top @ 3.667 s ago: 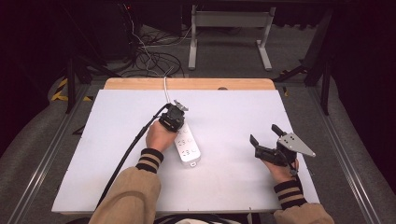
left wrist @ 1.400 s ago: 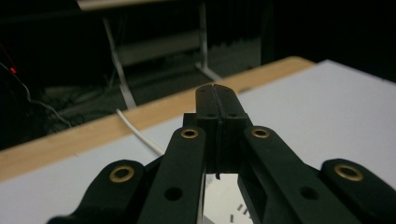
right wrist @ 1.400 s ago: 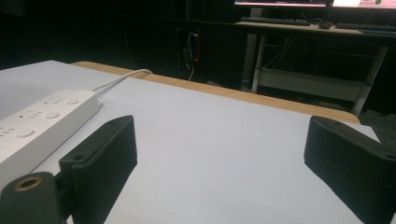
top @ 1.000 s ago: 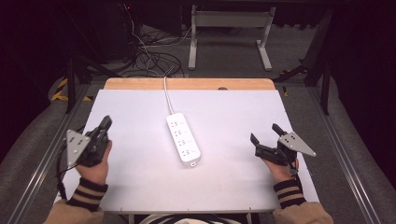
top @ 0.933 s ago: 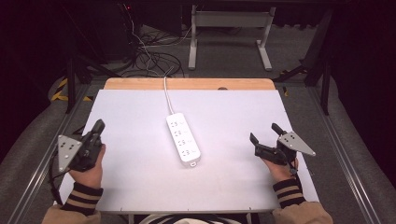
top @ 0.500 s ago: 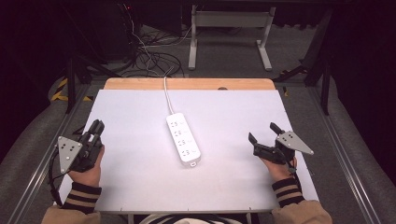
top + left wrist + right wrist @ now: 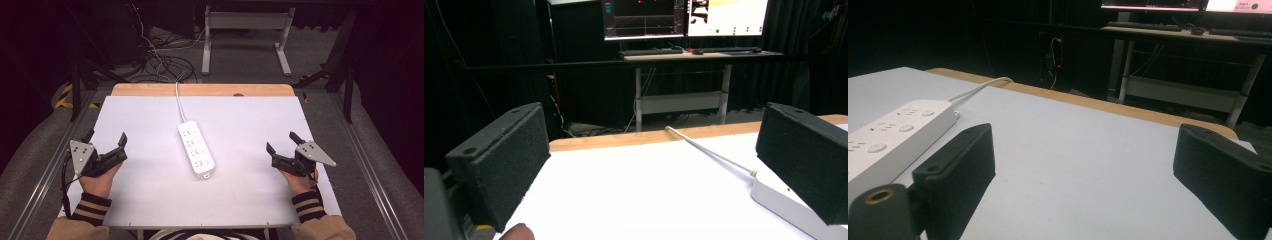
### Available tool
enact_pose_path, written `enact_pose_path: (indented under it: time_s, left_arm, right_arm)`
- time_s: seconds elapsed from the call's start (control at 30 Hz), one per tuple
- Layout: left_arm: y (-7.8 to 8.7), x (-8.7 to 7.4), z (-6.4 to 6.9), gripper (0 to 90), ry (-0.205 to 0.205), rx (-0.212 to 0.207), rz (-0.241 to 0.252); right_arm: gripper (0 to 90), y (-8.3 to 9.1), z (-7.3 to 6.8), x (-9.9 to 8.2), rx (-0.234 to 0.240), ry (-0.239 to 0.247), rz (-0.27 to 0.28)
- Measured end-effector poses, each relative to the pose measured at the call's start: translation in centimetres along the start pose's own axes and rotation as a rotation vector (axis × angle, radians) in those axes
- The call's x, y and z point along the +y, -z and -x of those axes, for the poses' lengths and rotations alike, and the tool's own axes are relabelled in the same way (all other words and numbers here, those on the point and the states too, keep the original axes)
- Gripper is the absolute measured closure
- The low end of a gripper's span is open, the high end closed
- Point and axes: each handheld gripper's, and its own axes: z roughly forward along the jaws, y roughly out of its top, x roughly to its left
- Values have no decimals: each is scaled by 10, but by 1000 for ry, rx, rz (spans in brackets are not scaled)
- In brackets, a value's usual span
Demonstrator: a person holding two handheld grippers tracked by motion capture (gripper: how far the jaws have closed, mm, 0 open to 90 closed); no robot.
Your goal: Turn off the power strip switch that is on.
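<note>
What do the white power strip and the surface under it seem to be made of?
White oblong power strip: apparently hard plastic, smooth with a slight sheen and moulded edges. White table top: a matte sheet, possibly laminate or paper, over a light wooden board whose grain-toned edge shows along the far side.

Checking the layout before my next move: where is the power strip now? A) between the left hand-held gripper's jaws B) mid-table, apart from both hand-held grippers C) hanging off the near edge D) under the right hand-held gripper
B: in the high view the power strip lies flat mid-table, with the left hand-held gripper and the right hand-held gripper open at either side, well apart from it.
</note>
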Motion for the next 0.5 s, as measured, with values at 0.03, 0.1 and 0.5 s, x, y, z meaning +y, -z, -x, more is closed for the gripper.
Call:
enact_pose_path:
  time_s: [0.03, 0.1, 0.5]
  left_arm:
    - [0, 0, 0, 15, 8, -3, 0]
    - [0, 0, 0, 16, 8, -6, -3]
    - [-1, -1, 0, 25, 17, -29, -6]
  right_arm:
    - [101, 0, 0, 0, 1, -1, 1]
    - [100, 0, 0, 0, 1, -2, 1]
    - [101, 0, 0, 0, 1, 2, 2]
